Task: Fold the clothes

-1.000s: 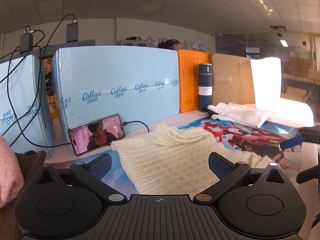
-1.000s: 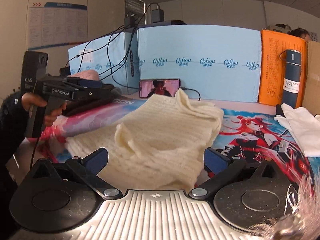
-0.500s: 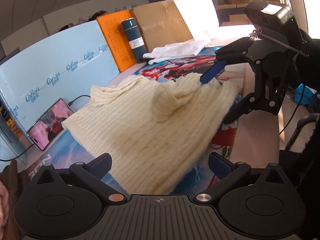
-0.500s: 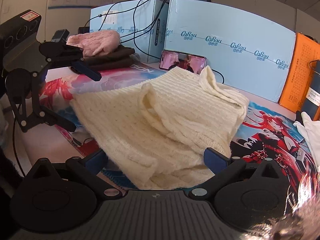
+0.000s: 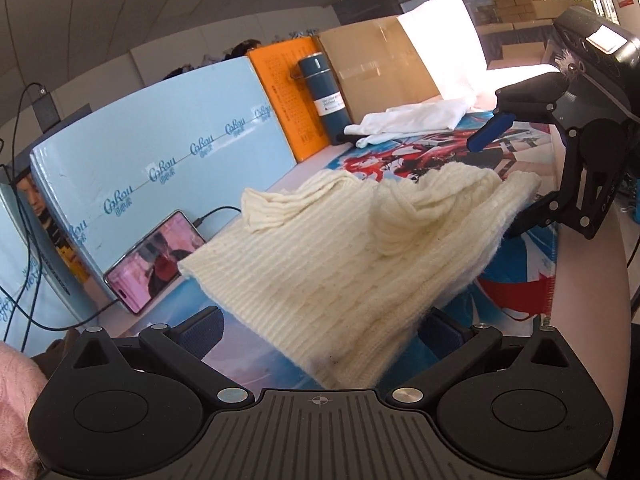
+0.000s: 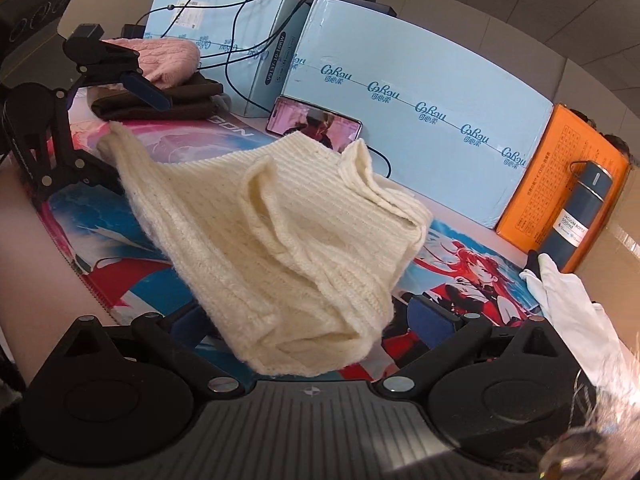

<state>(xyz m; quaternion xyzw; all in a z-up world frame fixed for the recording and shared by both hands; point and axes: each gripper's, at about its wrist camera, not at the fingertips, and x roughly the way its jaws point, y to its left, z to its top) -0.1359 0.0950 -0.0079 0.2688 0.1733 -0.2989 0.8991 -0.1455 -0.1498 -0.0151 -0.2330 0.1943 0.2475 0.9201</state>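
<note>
Far left on the surface (image 6: pixel 36 240), only the right wrist camera catches the pink knit (image 6: pixel 168 58) stacked on a dark folded garment (image 6: pixel 160 102); the left camera gets just a pink corner of it. Next along, the left gripper (image 6: pixel 120 120) shows up in that same right view, jaws spread wide, one blue pad above and one below the near corner of the cream sweater (image 6: pixel 272 240), not pinching it. From its own camera the left gripper (image 5: pixel 320 326) is equally wide, the sweater (image 5: pixel 360 256) hem running between the pads. The sweater lies across the printed mat (image 6: pixel 460 276), collar toward the phone (image 6: pixel 316 122) propped against the blue boxes (image 6: pixel 420 92), a sleeve bunched on top. Moving right, the right gripper (image 6: pixel 316 320) is also parted, the folded edge sagging between its fingers; the left view shows that right gripper (image 5: pixel 516 176) from outside, open around the far corner. Further right, the orange box (image 6: pixel 560 184) and blue flask (image 6: pixel 576 220), and the white cloth (image 5: pixel 416 118), which only the left camera shows whole.
</note>
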